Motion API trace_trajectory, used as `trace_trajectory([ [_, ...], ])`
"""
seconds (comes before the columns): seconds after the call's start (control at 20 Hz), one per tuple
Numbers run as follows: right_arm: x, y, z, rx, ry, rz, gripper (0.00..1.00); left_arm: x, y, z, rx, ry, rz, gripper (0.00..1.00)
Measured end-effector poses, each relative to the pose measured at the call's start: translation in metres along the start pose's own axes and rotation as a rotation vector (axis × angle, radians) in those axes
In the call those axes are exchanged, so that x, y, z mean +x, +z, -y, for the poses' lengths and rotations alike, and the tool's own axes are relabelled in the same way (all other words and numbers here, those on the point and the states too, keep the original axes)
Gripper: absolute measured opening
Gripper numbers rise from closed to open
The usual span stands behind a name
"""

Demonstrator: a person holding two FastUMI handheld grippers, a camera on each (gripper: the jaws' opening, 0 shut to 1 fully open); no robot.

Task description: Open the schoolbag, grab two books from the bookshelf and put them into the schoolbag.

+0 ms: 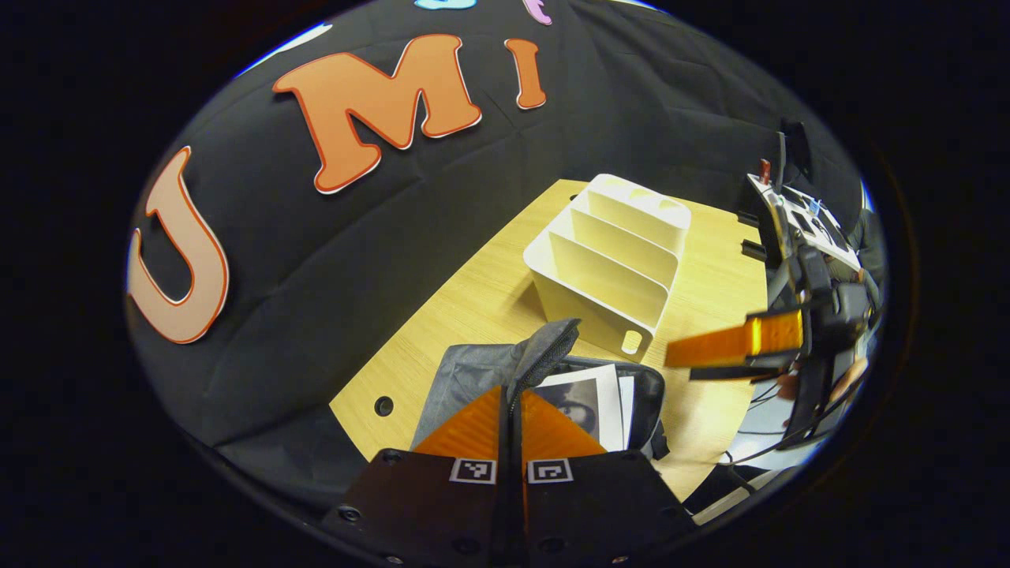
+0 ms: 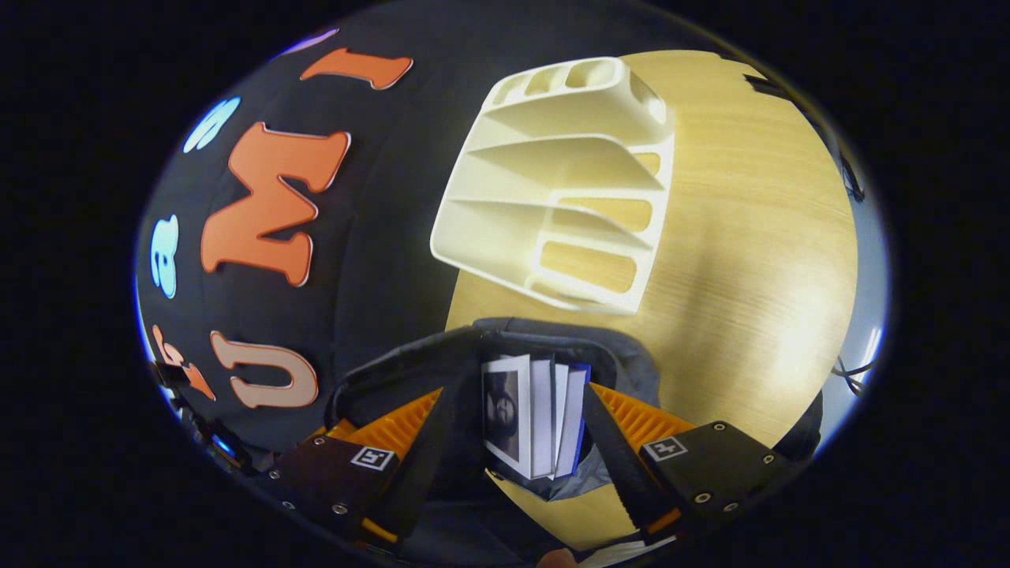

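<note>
At the bottom of the left gripper view, the left gripper (image 1: 511,422) pinches the grey flap (image 1: 544,347) of the schoolbag (image 1: 473,379) between closed fingers. In the right gripper view, the right gripper (image 2: 513,426) hangs wide open astride 2 books (image 2: 533,418) standing in the bag's mouth, low centre. Beyond, at upper centre, the white bookshelf (image 2: 552,181) stands on the wooden table (image 2: 750,260).
</note>
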State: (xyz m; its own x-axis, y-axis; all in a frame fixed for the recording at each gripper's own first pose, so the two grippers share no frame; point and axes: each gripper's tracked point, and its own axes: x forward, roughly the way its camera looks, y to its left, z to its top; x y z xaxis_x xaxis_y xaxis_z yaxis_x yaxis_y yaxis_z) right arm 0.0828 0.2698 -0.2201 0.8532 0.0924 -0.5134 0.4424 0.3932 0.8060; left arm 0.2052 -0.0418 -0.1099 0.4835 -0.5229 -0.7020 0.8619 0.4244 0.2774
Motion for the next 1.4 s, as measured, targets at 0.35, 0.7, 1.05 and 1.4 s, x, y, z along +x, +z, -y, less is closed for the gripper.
trace_trajectory([
  [0.35,-0.047,0.077,0.034,0.050,-0.044,0.113,0.98,0.000,-0.019,0.033,0.011,-0.014,-0.023,0.39],
  [0.7,-0.033,0.143,0.037,-0.065,-0.092,0.004,0.98,0.007,-0.034,0.066,-0.137,0.084,-0.096,0.98],
  [1.05,-0.045,0.229,0.024,-0.500,-0.072,-0.062,0.98,-0.006,-0.027,0.137,-0.448,0.312,-0.042,0.99],
  [1.4,-0.085,0.262,-0.043,-0.934,0.078,0.038,0.98,-0.041,0.044,0.162,-0.603,0.551,0.178,0.98],
])
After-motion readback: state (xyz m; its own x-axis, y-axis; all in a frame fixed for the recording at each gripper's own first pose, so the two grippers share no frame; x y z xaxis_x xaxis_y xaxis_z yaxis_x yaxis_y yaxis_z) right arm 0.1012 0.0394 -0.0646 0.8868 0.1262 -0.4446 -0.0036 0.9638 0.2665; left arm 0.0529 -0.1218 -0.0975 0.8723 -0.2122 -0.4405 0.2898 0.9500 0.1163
